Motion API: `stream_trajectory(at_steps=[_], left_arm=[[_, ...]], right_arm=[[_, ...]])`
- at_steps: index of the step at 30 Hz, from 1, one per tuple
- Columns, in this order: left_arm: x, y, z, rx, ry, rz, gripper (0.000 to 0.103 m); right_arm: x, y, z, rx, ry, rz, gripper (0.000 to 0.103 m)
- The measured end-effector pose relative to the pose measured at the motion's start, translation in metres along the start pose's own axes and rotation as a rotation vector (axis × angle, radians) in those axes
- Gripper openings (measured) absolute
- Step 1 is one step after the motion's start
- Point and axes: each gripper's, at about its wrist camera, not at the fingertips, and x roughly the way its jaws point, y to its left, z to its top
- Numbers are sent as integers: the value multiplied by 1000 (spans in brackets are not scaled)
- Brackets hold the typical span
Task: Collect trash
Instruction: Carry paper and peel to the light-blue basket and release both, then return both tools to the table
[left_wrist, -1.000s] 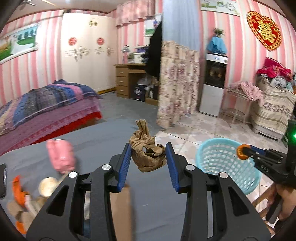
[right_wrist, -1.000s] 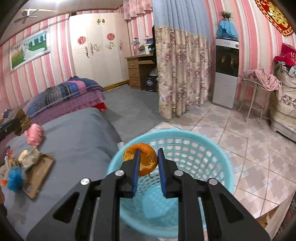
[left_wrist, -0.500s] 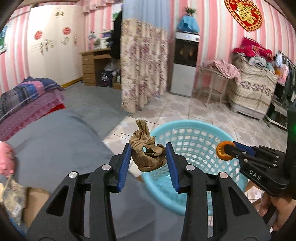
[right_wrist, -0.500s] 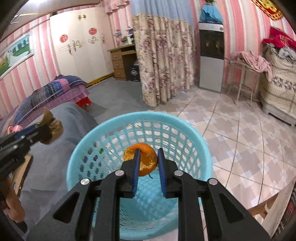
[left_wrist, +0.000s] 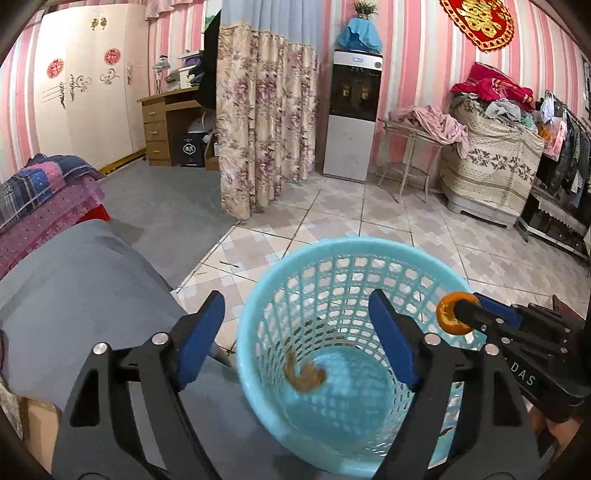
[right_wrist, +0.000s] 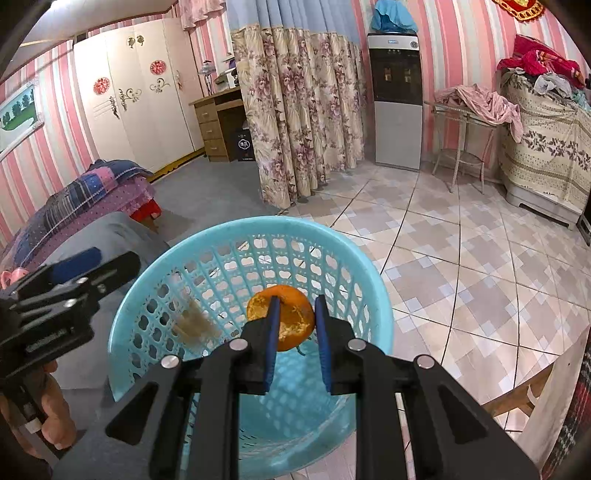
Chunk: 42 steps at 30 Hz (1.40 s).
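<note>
L gripper (left_wrist: 295, 332) hung over the blue basket (left_wrist: 258, 295) w/ jaws wide, holding nothing; brown paper wad (left_wrist: 306, 374) was blurred, low inside the basket near its floor. R gripper (right_wrist: 295, 325) sat over the basket (right_wrist: 376, 295), jaws narrow, w/ the orange peel (right_wrist: 291, 317) between them; full clamp vs. just loosened was hard to tell. To do the drop well: keep R centred over the opening, away from the rim, open fully, let the peel fall clear of L before pulling back.
</note>
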Motion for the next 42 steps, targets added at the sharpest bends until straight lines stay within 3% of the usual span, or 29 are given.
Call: stream_trajectory(at_steps=[4,13,14,16,20,22,26,34,42], left_arm=[[-13,18,1,-22,-23,58,88],[-50,64,-6,-74,-65,148,93],[-54,69,-6,-83,-68,158,93],[-61,76,-7,-100,-69,163,94],[-80,86,-14,-122,-88,191,96],[-89,91,-18,-136,-94,197,96],[-105,103,-23,-161,-98,220,96],[-155,130,-38,-203,-125,280,97],[-216,155,-64,-210,-130,344,97]], right_arm=[[1,2,-1,2,2,-4,19],[1,23,1,-13,-19,1,23],[0,26,2,-18,-23,6,26],[-3,30,1,-31,-48,0,61],[-8,31,3,-32,-68,-2,67],[-13,29,4,-20,-82,-3,80],[-23,32,8,-20,-116,-1,88],[-36,53,9,-50,-140,27,92],[-54,106,-15,-155,-129,79,92]])
